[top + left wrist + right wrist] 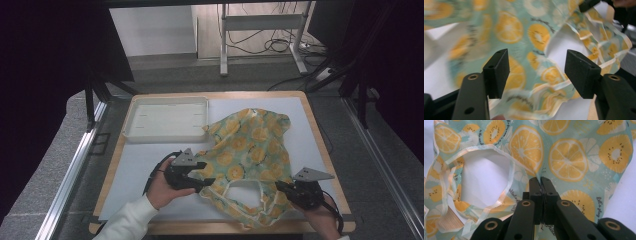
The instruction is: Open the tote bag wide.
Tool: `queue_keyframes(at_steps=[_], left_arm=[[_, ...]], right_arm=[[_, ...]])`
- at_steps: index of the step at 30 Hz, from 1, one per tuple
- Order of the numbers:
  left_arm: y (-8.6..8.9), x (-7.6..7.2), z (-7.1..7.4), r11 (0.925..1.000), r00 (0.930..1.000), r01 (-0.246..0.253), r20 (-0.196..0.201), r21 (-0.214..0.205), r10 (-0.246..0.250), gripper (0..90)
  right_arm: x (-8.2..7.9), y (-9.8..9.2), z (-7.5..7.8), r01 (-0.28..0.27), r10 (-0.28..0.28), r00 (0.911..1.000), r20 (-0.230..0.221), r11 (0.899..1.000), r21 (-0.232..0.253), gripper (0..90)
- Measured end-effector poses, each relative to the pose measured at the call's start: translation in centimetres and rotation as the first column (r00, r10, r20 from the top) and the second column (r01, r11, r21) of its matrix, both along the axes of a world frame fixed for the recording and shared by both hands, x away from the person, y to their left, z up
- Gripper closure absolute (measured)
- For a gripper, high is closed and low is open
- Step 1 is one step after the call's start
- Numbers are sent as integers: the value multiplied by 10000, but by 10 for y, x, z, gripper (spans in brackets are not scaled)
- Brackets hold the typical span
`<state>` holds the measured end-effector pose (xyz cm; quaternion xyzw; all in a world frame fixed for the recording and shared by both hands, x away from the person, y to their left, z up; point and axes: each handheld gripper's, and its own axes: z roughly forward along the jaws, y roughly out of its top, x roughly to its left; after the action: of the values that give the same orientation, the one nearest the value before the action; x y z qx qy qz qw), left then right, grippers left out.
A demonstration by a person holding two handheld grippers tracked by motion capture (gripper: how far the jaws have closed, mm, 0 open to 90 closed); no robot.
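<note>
In the right gripper view the bag (pixel 574 157) is pinched by the right gripper (pixel 541 182), while the left gripper (pixel 536 72) is spread apart, so a fresh hold on the cloth is judged to be needed next.

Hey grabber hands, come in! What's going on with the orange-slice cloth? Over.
Right gripper shut on cloth. Left gripper open, cloth between jaws, not pinched. White tray beside it, apart. Over.

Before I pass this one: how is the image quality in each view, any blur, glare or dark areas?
High view: even light on the table, dark surroundings at both sides, the fruit-print cloth readable. Left gripper view: the cloth is smeared by motion blur, worst at the left, while the gripper's black jaws stay sharp. Right gripper view: sharp, print crisp, no glare.
</note>
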<state>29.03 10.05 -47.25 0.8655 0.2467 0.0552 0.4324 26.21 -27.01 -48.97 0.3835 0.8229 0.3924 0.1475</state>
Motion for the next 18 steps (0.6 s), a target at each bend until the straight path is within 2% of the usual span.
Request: queue_keyframes(at_steps=[3,7,10,12,15,18], left_arm=[[-11,7,-7,9998,9994,119,-318,187,-113,327],[-22,13,-20,9967,9971,401,-671,701,-354,318],[-27,13,-30,9915,9941,756,-860,1055,-667,302],[-29,14,-35,9855,9894,1043,-1150,1338,-890,265],[-30,15,-45,9811,9849,1141,-1474,1561,-911,247],[-31,16,-53,9768,9827,1223,-1596,1758,-943,258]], right_arm=[[0,-1,0,29,-29,10000,4,10000,44,880],[1,-1,-1,13,-13,10000,-32,10000,9,880],[1,-2,-1,-2,2,10000,-22,10000,2,880],[1,-2,-1,14,-14,10000,-31,10000,8,880],[1,-2,-2,-5,4,10000,-68,10000,-6,880],[1,-2,-2,-17,16,9999,-100,10000,-39,879]])
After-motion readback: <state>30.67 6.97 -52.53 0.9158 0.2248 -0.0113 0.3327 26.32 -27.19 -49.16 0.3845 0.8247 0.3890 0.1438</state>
